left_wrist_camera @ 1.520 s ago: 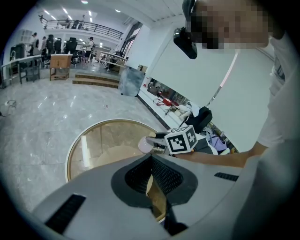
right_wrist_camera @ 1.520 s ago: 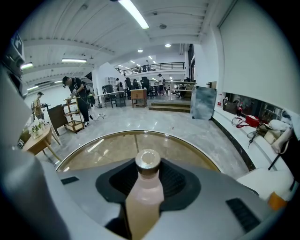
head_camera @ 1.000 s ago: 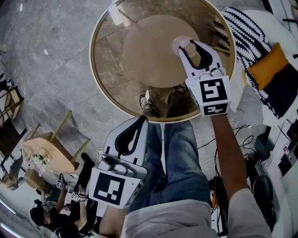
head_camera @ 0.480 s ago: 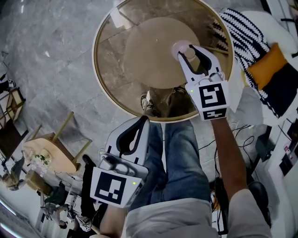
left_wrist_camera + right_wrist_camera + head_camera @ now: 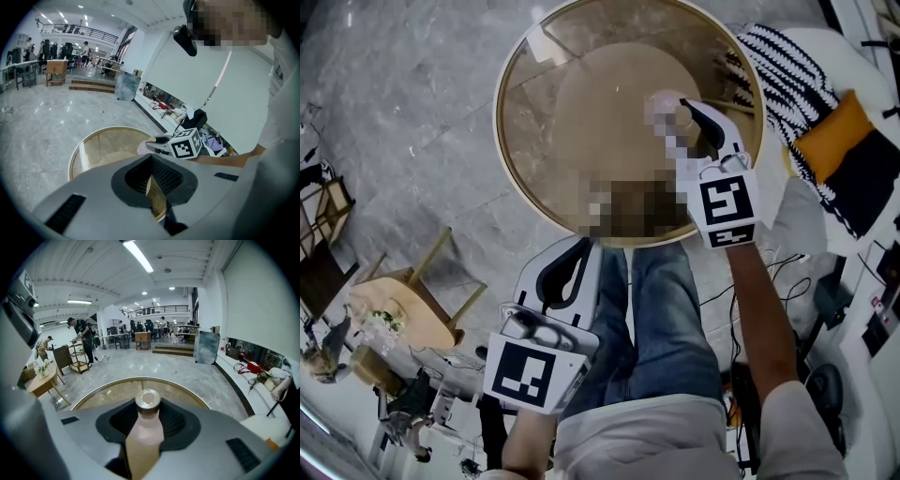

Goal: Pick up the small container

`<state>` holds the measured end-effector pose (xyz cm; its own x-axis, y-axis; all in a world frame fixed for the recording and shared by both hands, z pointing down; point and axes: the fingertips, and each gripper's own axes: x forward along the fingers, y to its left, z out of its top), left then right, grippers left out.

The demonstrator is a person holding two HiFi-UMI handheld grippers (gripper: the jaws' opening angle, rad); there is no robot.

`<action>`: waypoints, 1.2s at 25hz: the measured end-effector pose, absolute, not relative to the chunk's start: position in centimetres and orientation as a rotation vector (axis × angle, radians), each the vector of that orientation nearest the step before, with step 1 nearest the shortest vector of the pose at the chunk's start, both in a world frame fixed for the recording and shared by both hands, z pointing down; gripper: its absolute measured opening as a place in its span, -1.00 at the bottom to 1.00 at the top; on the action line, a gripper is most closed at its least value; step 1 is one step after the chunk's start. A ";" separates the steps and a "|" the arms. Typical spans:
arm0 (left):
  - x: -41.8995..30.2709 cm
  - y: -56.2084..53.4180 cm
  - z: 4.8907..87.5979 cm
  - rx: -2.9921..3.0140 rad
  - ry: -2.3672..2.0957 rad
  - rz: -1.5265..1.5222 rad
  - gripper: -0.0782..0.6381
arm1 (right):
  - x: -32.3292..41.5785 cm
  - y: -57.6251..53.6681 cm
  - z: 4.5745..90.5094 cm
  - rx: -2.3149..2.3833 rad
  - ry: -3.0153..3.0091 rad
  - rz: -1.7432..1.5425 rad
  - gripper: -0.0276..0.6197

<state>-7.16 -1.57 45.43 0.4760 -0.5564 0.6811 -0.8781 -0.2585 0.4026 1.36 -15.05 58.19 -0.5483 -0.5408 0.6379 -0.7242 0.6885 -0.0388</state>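
Observation:
The small container [image 5: 664, 101] is a pale pink bottle with a silver cap [image 5: 148, 399], standing upright between my right gripper's jaws. My right gripper [image 5: 680, 117] is shut on its body over the right side of the round glass table [image 5: 502, 112]. In the right gripper view the container [image 5: 144, 432] fills the gap of the right gripper [image 5: 146, 434], and its base is hidden. My left gripper [image 5: 581, 248] hangs shut and empty over the person's lap, short of the table's near edge. The left gripper view shows the left gripper [image 5: 152, 180] with only the table [image 5: 79, 154] beyond it.
A gold rim rings the glass top, with a tan round base beneath. A white seat with a striped cushion [image 5: 787, 66] and an orange cushion [image 5: 834, 131] stands at the right. A wooden chair [image 5: 398, 305] is at the lower left. Cables [image 5: 787, 272] lie on the floor.
My right gripper has risen a little with the container still in its jaws. My left gripper has stayed where it was.

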 end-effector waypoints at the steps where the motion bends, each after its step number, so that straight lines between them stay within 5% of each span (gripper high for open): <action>1: -7.1 -1.7 45.2 1.950 -1.192 0.523 -0.77 | 1.4 -15.1 58.0 0.965 -2.298 0.400 -0.46; 30: -4.6 -1.3 39.2 2.034 -1.186 0.522 -0.77 | 2.2 -14.1 51.3 0.930 -2.325 0.375 -0.46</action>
<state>-4.64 -1.28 39.19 0.4959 -0.5795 0.6467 -0.8683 -0.3229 0.3765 2.17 -14.06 51.33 -0.5741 -0.5290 0.6249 -0.6985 0.7146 -0.0368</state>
